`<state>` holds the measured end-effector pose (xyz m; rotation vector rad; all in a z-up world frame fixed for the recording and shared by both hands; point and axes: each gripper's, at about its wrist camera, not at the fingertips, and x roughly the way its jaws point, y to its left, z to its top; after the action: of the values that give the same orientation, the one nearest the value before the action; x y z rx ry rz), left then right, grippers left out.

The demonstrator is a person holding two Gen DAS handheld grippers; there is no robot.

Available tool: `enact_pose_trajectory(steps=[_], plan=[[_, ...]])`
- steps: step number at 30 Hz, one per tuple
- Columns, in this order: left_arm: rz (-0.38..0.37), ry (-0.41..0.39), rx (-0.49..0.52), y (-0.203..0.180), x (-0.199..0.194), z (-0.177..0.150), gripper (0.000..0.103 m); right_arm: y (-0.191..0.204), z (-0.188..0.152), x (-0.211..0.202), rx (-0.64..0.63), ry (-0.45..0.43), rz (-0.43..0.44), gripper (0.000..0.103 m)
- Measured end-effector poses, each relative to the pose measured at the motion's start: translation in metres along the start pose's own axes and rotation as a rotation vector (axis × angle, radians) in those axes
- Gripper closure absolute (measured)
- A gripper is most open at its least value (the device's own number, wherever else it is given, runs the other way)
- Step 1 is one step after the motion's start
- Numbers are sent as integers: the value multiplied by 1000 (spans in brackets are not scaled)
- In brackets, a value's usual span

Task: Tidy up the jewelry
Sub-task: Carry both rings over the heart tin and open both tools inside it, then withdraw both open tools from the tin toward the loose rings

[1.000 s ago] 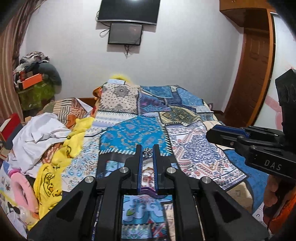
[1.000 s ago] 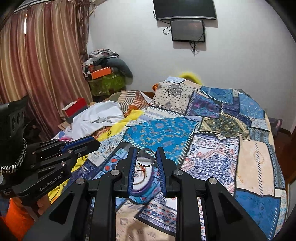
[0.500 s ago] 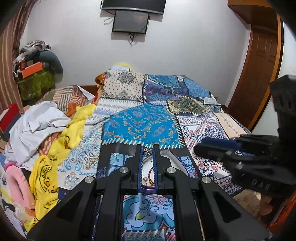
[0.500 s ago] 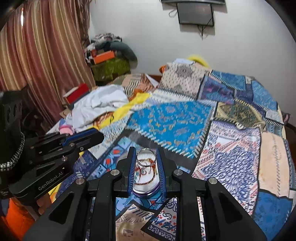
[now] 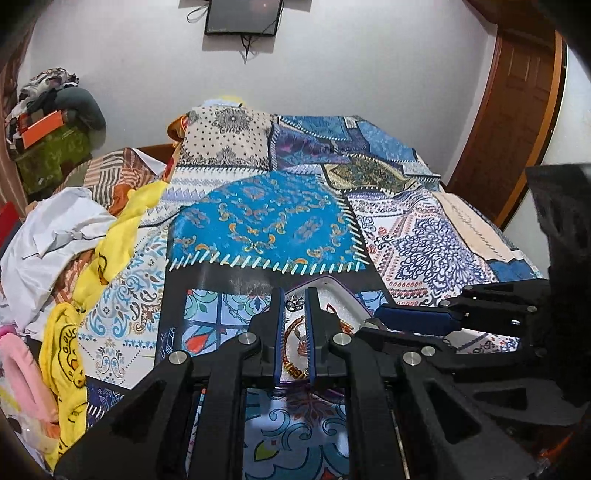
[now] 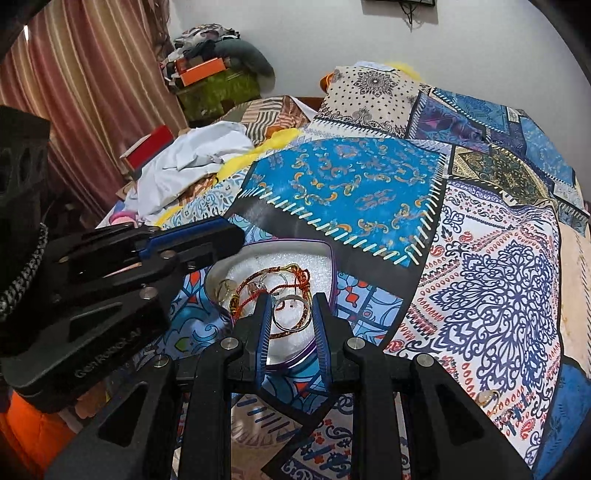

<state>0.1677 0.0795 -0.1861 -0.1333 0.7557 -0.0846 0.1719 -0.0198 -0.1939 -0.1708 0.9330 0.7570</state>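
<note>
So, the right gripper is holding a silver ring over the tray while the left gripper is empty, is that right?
Not quite: the left gripper is not empty; the left wrist view shows a small dark trinket pinched at its tips. The right gripper does hold the silver ring over the tray.

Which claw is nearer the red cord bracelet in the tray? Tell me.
Right. The right claw, holding a silver ring, hangs directly over the red cord bracelet; the left claw sits beside the tray.

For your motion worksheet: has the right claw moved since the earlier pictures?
Yes. The right claw has come down toward the bed; the wall screen slid up out of view.
</note>
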Motion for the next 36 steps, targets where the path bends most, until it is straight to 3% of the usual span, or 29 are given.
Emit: enact_pose_trajectory(steps=[17,19,23,36], plan=[[46,39,-23,5,-8,-2,92,4,2,7,-15,35,-34,82],[51,29,-27,5,-13,0,92,3,3,4,-9,29,-40,76],[59,2,-28,3,-27,6,90,-1,4,-11,4,-19,-73,69],[46,-79,27,-34,-67,21,71,-29,5,-84,66,-179,-141,68]])
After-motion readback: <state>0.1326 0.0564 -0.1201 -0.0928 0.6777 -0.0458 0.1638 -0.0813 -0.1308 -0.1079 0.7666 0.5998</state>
